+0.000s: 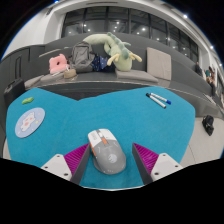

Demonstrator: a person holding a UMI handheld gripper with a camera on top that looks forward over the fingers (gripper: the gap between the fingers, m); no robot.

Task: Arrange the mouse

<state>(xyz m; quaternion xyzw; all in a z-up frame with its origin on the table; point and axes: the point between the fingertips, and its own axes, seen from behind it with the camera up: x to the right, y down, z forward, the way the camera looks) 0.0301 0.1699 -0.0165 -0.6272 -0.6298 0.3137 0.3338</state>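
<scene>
A grey computer mouse (pixel 106 151) with an orange wheel lies on a teal desk mat (pixel 100 115). It stands between my gripper's (pixel 110 158) two fingers, whose magenta pads (pixel 77 156) show at either side. There is a visible gap of mat between each pad and the mouse, so the gripper is open about it. The mouse rests on the mat near its front edge.
A round white coaster (pixel 29 122) lies on the mat at the left. A white and blue pen (pixel 158 98) lies at the right. Plush toys (pixel 110 50) and a pink item (pixel 60 66) sit beyond the mat on the grey desk.
</scene>
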